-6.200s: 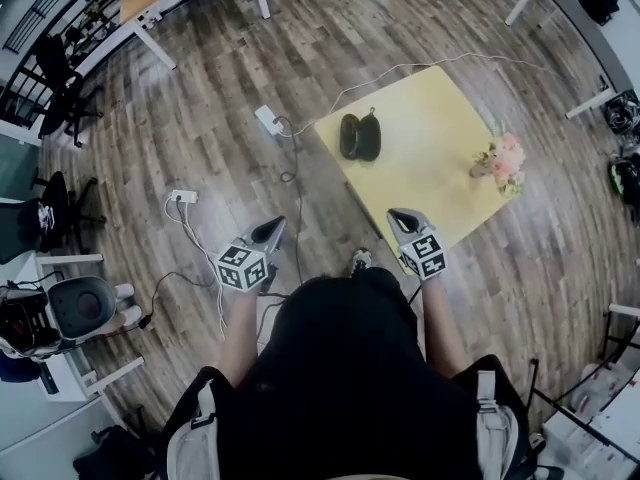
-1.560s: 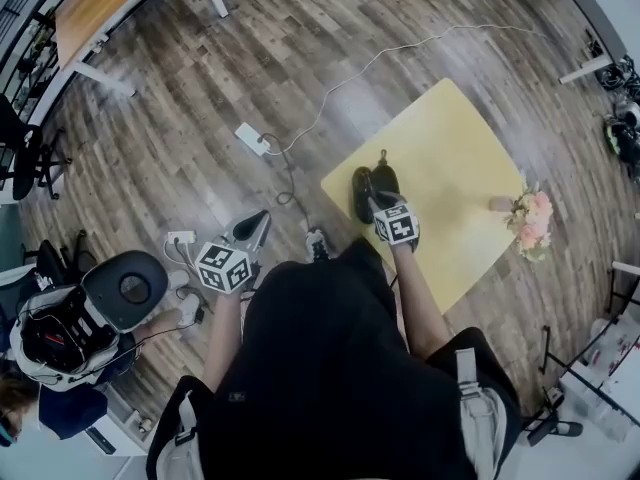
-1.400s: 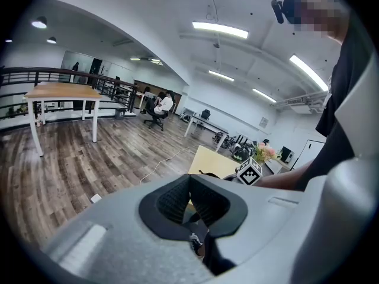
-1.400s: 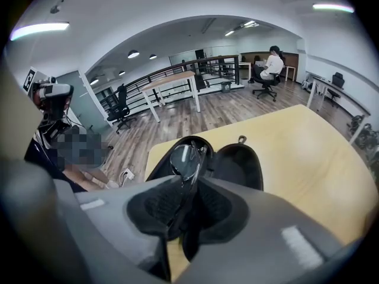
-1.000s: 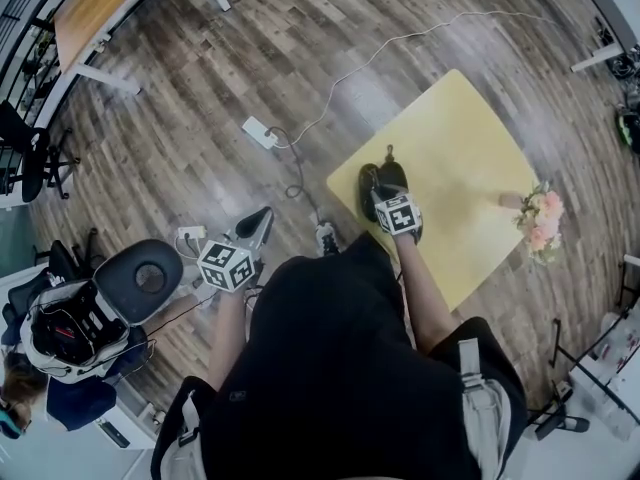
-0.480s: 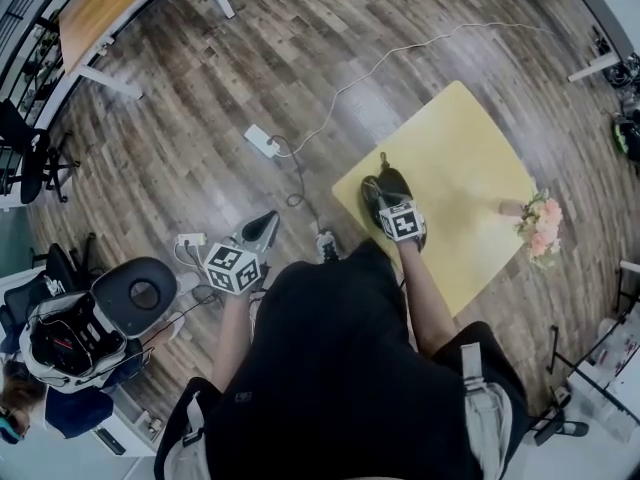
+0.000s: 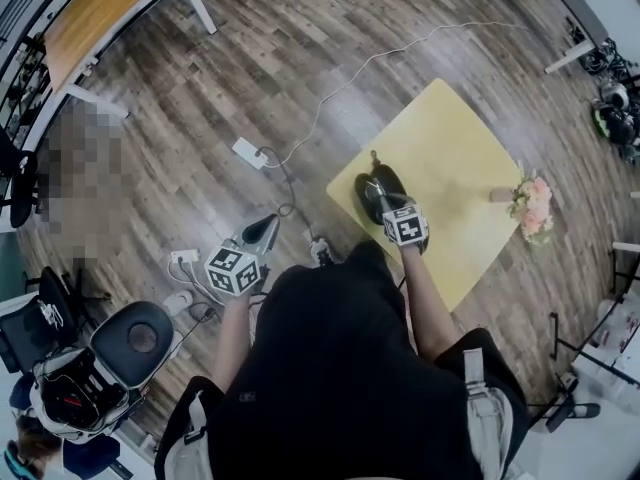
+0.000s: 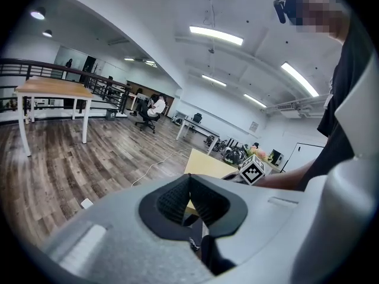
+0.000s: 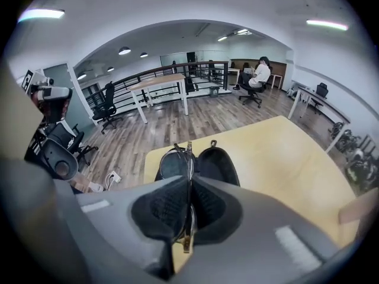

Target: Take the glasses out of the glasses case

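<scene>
A black glasses case (image 7: 380, 183) lies open on the near left corner of the yellow table (image 7: 455, 143). In the right gripper view both halves of the case (image 9: 214, 160) show just beyond the jaws. My right gripper (image 7: 384, 202) is over the case, shut on the thin-framed glasses (image 9: 182, 156), which stand edge-on between the pads; one lens rim shows over the left half of the case. My left gripper (image 7: 266, 230) hangs over the wooden floor left of the table, shut, with nothing between its pads (image 8: 177, 200).
A vase of pink flowers (image 7: 529, 206) stands at the table's right edge. On the floor lie a white power strip (image 7: 247, 152) with a cable and a second strip (image 7: 184, 259). An office chair (image 7: 134, 336) is at the lower left.
My right gripper has gone from the table's near edge out to the case and now holds the glasses over it. The left gripper has stayed low over the floor.
</scene>
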The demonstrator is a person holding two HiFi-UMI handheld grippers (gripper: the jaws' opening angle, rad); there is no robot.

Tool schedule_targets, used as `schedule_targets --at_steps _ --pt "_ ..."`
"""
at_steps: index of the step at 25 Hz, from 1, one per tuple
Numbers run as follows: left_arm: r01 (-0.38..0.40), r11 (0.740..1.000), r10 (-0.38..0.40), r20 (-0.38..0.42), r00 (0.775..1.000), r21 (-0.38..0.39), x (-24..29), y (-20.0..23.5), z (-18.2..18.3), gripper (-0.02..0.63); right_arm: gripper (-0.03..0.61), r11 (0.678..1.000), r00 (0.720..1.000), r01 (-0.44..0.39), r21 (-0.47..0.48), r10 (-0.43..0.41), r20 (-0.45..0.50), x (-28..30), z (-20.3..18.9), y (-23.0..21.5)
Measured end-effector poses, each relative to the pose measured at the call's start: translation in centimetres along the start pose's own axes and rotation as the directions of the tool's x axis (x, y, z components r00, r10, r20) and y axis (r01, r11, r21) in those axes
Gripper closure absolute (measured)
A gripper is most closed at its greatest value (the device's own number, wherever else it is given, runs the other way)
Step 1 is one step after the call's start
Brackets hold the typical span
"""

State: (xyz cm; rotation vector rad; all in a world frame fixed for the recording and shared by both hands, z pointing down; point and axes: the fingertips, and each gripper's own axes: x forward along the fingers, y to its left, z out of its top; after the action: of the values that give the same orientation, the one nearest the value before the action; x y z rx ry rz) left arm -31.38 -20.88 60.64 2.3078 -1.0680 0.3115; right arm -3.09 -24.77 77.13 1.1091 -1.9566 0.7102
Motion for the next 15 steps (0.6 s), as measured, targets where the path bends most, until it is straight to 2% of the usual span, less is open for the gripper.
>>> schedule_targets --at_steps 8,15 --pt "0.027 0.999 -0.027 0.019 0.999 0.029 0.1 -1.5 -0.3 0.603 0.560 1.000 0.998 0.004 0.005 -0.004 0.069 -3.3 -0.7 0.3" --pt "0.024 0.999 -0.026 0.038 0.999 0.041 1.1 -5.7 -0.1 0.603 0.560 0.999 0.992 -0.032 -0.032 0.036 0.123 -7.2 -1.5 -0.4"
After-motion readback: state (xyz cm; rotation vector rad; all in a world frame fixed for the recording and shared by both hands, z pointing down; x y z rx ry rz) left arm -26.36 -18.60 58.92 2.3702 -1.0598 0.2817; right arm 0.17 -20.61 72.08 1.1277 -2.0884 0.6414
